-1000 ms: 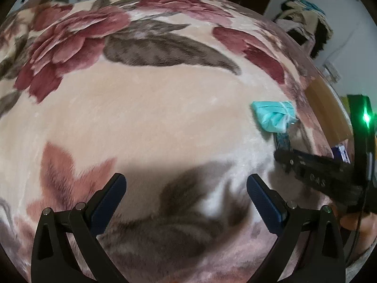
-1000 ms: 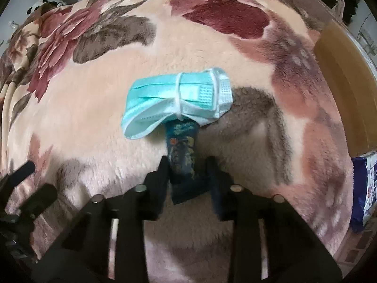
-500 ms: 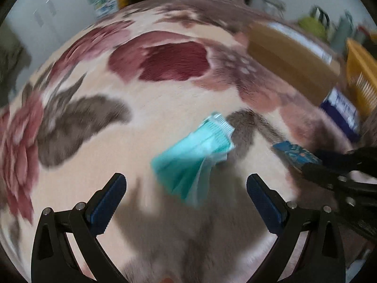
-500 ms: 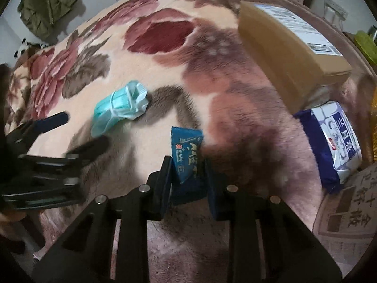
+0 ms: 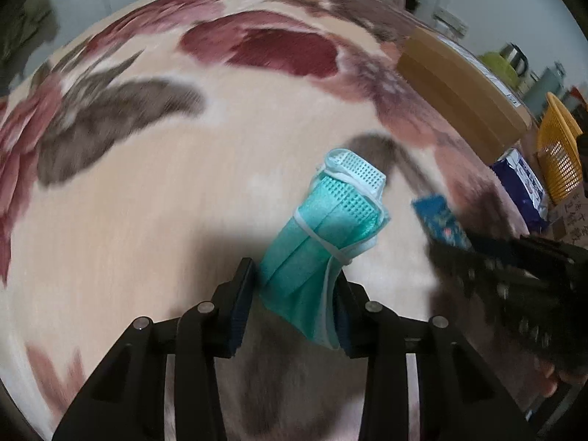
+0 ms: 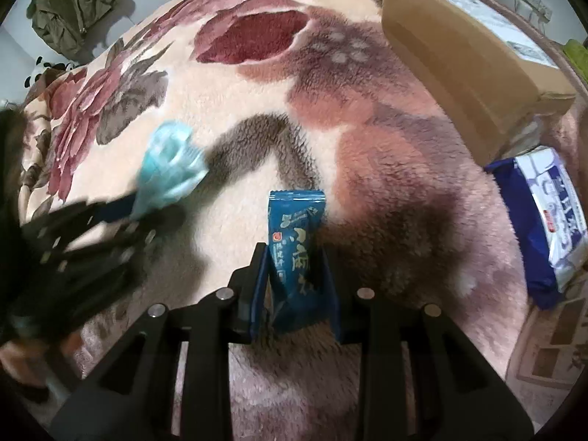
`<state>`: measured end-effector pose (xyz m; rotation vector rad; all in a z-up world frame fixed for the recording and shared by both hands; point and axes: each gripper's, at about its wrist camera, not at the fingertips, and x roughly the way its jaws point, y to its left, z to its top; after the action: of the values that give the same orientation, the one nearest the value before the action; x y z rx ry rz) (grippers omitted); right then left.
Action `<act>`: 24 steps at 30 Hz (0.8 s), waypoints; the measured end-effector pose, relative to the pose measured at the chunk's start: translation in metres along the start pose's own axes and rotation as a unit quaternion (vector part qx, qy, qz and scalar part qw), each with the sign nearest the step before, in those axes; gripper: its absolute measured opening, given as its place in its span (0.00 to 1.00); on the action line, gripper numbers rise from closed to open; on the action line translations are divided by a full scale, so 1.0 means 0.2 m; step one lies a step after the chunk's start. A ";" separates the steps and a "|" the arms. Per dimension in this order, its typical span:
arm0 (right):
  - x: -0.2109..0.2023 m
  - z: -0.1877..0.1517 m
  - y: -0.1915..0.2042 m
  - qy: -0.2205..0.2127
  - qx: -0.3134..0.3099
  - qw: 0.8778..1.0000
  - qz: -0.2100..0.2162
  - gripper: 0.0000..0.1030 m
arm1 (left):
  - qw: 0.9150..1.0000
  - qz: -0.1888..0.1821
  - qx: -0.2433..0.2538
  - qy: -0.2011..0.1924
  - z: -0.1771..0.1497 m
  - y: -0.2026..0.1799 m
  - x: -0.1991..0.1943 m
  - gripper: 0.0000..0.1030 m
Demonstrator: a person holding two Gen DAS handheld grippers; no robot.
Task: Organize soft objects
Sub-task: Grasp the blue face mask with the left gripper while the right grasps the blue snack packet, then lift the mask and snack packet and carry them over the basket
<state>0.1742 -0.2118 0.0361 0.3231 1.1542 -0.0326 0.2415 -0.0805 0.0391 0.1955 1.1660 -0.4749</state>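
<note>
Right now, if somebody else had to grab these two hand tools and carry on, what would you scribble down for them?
Left tool: jaws closing around the folded green mask; lower end of the mask between the pads.
Right tool: shut on the blue packet, which stands upright in its jaws.
Both things are over the floral blanket. At the blanket's right edge: a cardboard box and a blue-and-white pack; a yellow basket stands past them.
Done: both items picked up or nearly so.
Left: confirm the mask grip, then put both where they belong. The spot is not evident.
</note>
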 end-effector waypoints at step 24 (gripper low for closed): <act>-0.22 -0.53 0.11 0.038 -0.016 0.999 0.028 0.24 | 0.985 0.014 -0.168 0.019 -0.70 -0.11 -0.32 0.39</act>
<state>0.0668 -0.1680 0.0424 0.3303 1.2192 0.0472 0.0950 -0.0290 0.0443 -0.0721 1.2603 -0.2451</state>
